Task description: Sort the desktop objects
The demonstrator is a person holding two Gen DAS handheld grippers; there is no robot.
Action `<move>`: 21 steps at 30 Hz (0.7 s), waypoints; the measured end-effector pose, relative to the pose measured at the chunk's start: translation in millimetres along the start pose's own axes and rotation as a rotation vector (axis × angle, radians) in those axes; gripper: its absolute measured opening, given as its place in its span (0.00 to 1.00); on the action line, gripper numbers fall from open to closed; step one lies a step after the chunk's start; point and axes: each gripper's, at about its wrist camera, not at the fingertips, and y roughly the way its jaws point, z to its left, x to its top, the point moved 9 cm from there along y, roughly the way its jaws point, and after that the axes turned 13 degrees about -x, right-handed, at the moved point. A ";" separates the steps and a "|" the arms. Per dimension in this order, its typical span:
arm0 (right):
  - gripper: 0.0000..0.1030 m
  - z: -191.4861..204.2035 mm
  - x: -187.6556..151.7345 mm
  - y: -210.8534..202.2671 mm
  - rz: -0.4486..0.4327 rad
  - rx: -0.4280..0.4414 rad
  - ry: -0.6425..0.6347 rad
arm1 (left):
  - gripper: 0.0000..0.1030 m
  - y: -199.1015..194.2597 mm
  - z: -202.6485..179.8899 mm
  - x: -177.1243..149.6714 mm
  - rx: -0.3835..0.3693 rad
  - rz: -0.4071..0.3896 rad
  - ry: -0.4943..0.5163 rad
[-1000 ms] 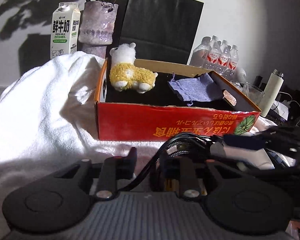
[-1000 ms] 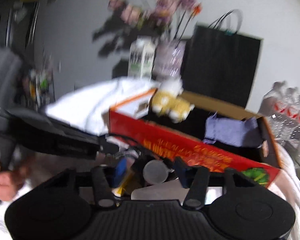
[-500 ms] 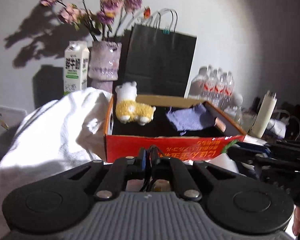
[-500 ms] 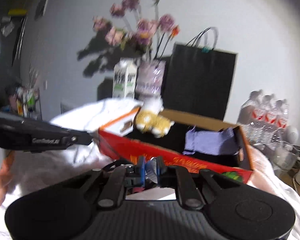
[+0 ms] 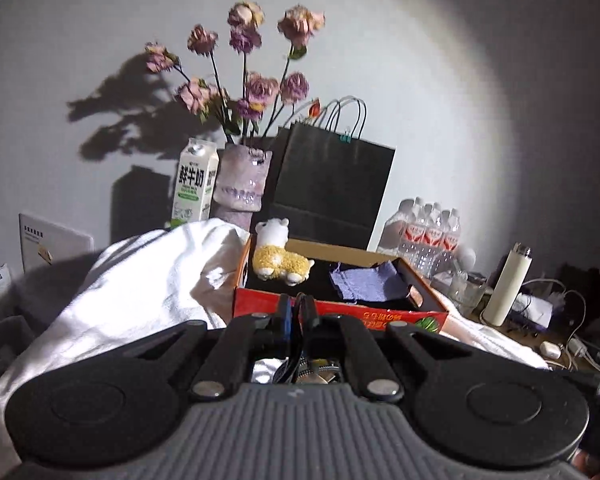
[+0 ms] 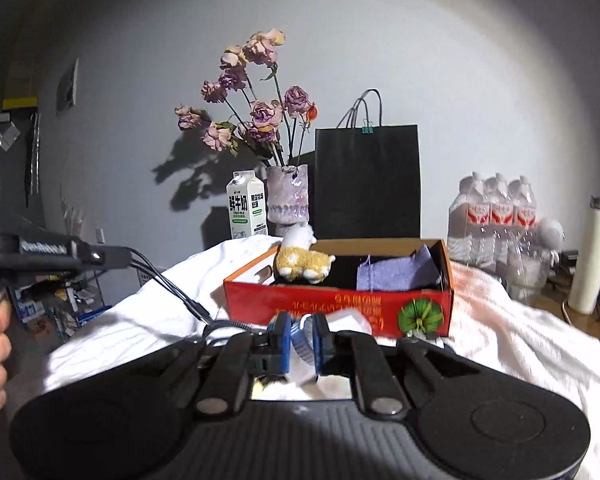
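Observation:
My left gripper (image 5: 296, 312) is shut on a black cable (image 5: 296, 354) that hangs down between its fingers. In the right wrist view the same left gripper (image 6: 112, 258) sits at the left in a person's hand, the cable (image 6: 168, 284) trailing from its tip. My right gripper (image 6: 302, 326) is shut on a small white and blue object (image 6: 302, 342). Just beyond both stands a red cardboard box (image 5: 380, 316) (image 6: 320, 300). It holds a yellow plush alpaca (image 5: 278, 260) (image 6: 302, 256) and a purple cloth pouch (image 5: 364, 284) (image 6: 396, 270).
A white towel (image 5: 140, 288) covers the surface around the box. Behind stand a milk carton (image 5: 194, 184), a vase of dried flowers (image 5: 242, 184) and a black paper bag (image 5: 332, 184). Water bottles (image 5: 428, 236), a white flask (image 5: 508, 284) and chargers lie to the right.
Both grippers rose and drew back from the box. The left jaws closed on the black cable and the right jaws closed on the white and blue object.

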 end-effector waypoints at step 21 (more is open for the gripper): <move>0.09 -36.8 65.0 10.6 -0.084 0.031 0.000 | 0.05 96.0 -56.1 94.1 -0.161 0.134 0.127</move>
